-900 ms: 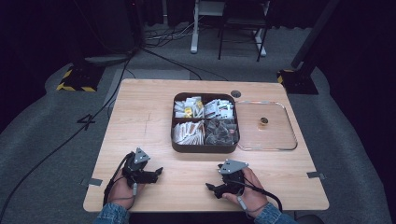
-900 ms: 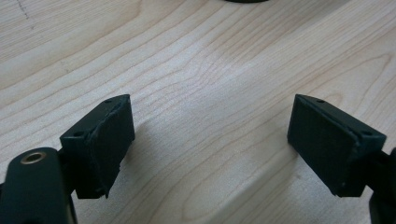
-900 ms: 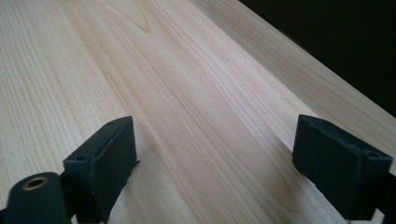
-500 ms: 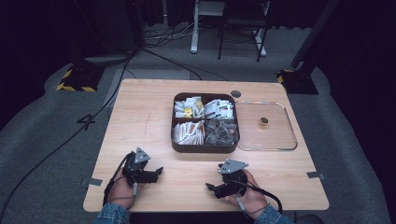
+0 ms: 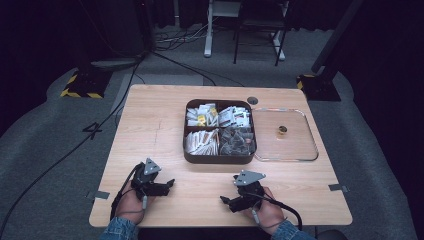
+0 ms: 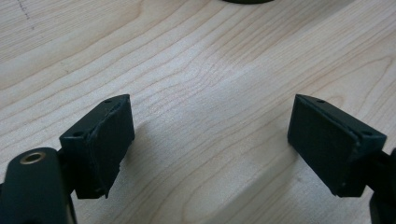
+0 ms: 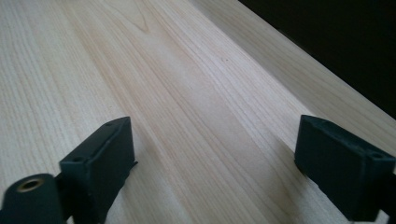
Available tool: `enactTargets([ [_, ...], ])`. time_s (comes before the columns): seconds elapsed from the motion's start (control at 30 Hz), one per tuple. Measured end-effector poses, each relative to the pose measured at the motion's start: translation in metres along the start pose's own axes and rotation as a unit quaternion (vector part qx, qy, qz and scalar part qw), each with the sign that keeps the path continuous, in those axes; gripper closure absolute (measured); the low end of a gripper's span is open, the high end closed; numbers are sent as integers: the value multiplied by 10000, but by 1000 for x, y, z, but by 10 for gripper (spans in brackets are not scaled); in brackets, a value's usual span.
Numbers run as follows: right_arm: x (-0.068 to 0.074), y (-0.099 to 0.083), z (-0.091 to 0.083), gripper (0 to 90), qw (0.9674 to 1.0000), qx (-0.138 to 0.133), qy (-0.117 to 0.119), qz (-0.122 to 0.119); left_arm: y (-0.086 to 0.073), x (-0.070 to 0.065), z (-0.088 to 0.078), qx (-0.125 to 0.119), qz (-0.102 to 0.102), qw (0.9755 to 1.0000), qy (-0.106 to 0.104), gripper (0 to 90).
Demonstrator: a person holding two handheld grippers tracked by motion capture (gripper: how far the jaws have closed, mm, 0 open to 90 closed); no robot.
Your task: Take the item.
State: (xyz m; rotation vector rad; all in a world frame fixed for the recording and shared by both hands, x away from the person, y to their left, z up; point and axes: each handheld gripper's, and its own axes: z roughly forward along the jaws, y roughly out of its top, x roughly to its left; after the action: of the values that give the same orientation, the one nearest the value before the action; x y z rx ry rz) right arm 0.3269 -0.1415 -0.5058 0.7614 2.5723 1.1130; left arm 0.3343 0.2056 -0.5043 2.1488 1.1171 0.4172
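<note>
front strip: bare table [image 5: 150,130] | ahead: brown box [image 5: 220,159] (low wall) blocks centre | right: clear lid [image 5: 300,150]

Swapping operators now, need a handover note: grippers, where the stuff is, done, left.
Left gripper: open, holding nothing, resting on the light wooden table near its front edge.
Right gripper: open, holding nothing, also at the front edge.
Dark brown four-compartment tray: mid-table, all four sections hold small packets.
Clear plastic lid with a small brass-coloured knob: flat on the table, touching the tray's right side.
Done: lid is off.
Left: nothing gripped yet; likely handling the packets or refitting the lid.
</note>
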Motion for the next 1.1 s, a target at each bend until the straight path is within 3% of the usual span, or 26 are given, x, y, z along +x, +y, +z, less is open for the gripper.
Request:
enactTargets([
  [0.27,2,0,-1,159,10000,-35,-59,58,0,0,0,-1,-1,10000,0,152],
  [0.33,4,2,-2,209,9998,47,-118,156,0,0,0,-9,7,10000,6,152],
  [0.4,7,9,-5,375,9993,290,-172,142,0,0,0,-3,-5,10000,0,152],
  [0.43,7,9,-5,375,9993,290,-172,142,0,0,0,-11,6,10000,6,152],
  [0.5,8,16,-9,434,9977,570,-376,1,0,0,0,-10,7,10000,5,152],
  [0.53,7,23,-15,488,9976,594,-354,-62,0,0,0,-10,6,10000,5,152],
  [0.63,3,31,-25,499,9987,472,-179,82,0,0,0,-10,6,10000,5,152],
  [0.67,-4,41,-34,499,9991,328,-19,273,0,0,0,-12,1,10000,3,152],
  [0.77,-14,52,-44,499,9989,148,72,430,0,1,0,-1,34,10000,-33,153],
  [0.9,-39,70,-58,525,9976,-113,37,683,-3,4,-3,-10,131,9999,-49,154],
  [1.03,-55,82,-62,532,9963,-243,10,829,-3,4,-4,-2,125,9999,-63,154],
  [1.07,-65,90,-64,536,9945,-340,60,993,-3,4,-4,-1,126,9999,-64,153],
  [1.1,-65,90,-64,536,9945,-340,60,993,-3,4,-4,-1,127,9999,-63,153],
])
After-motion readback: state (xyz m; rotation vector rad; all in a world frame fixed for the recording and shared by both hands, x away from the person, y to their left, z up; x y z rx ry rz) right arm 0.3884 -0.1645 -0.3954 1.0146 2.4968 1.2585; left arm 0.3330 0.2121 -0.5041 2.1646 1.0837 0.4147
